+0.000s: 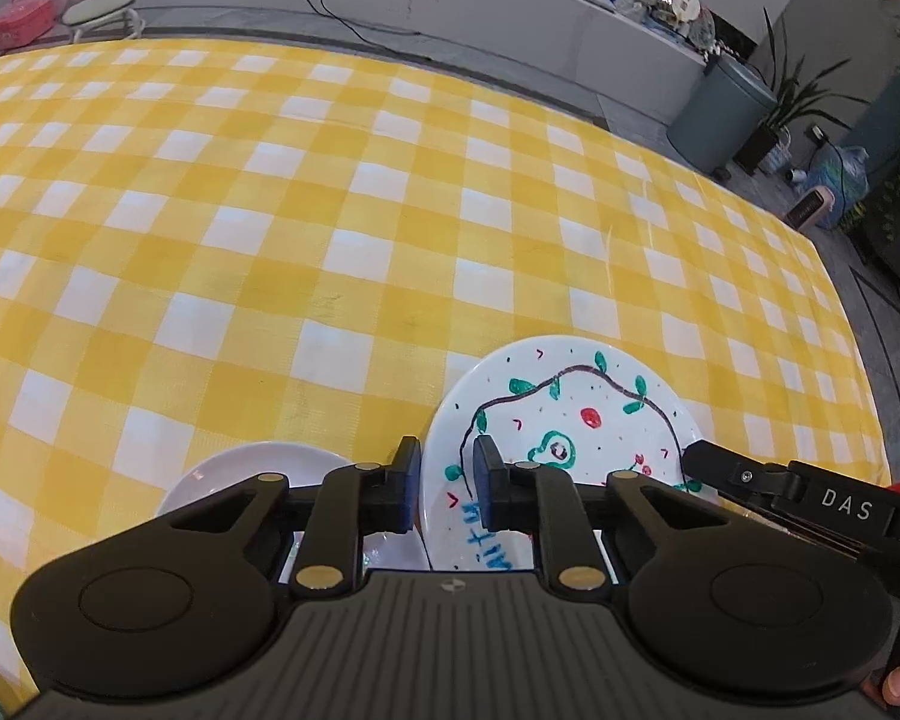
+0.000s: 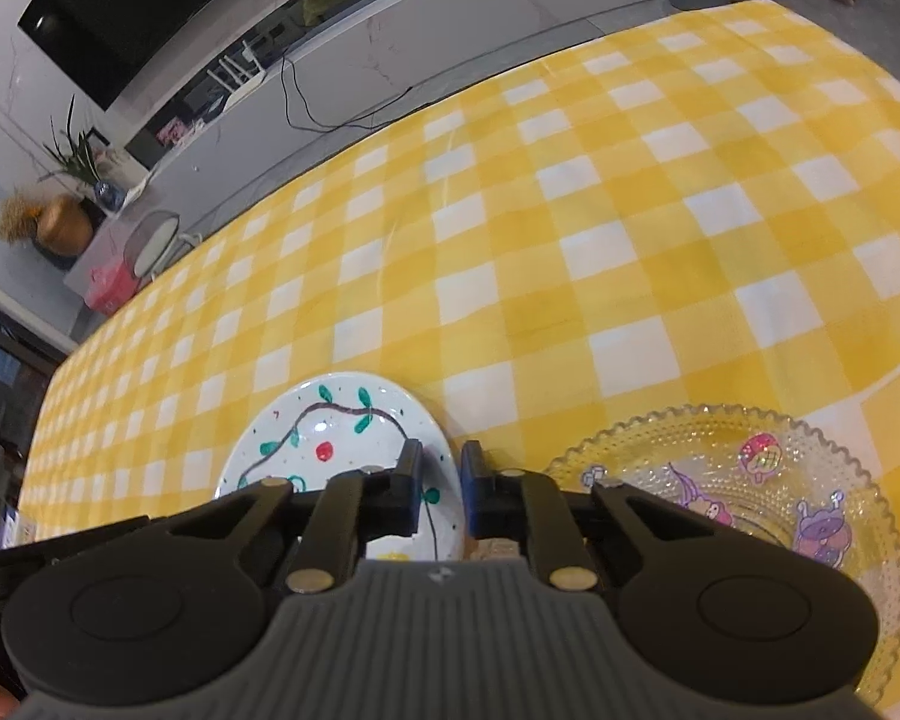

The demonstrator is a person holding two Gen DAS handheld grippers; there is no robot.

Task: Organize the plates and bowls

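A white plate painted with a green vine and a red dot (image 1: 570,414) (image 2: 342,438) lies on the yellow checked tablecloth. My left gripper (image 1: 447,471) straddles the plate's left rim, one pad outside the edge and one on its face, and is shut on it. My right gripper (image 2: 441,468) is shut on the opposite rim in the same way. One of the right gripper's fingers (image 1: 726,468) shows across the plate in the left wrist view. A plain white dish (image 1: 252,468) sits just left of the painted plate, partly hidden under my left gripper.
A clear beaded glass plate with cartoon figures (image 2: 744,474) lies right of the painted plate, close to my right gripper. The checked tablecloth (image 1: 330,228) stretches far ahead. Beyond the table's far edge stand a stool (image 1: 99,6), a grey bin (image 1: 720,114) and a long bench.
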